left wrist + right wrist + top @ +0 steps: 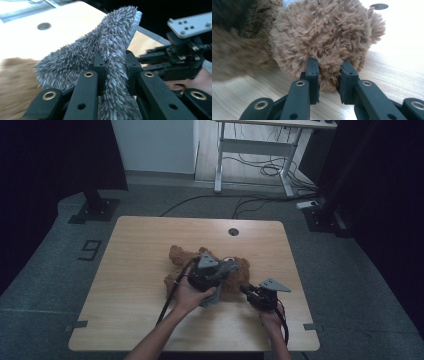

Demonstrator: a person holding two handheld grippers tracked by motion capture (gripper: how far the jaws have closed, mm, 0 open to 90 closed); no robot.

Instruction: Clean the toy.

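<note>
A brown teddy bear (177, 255) lies in the middle of the wooden table (135, 240). My left gripper (113, 62) is shut on a fold of grey shaggy cloth (112, 37), held up over the bear (15, 80); from above it (226, 268) sits over the bear's body. My right gripper (329, 67) pinches the fur at the bottom of the bear's round head (324, 32), low over the tabletop. In the high view the right gripper (246, 289) is at the bear's right side. It also appears in the left gripper view (175, 60).
A round cable hole (233, 231) is set near the table's far edge. Behind the table stand a white desk frame (255, 150) with cables on the floor and two black stand bases (95, 210). Bare wood lies left of the bear.
</note>
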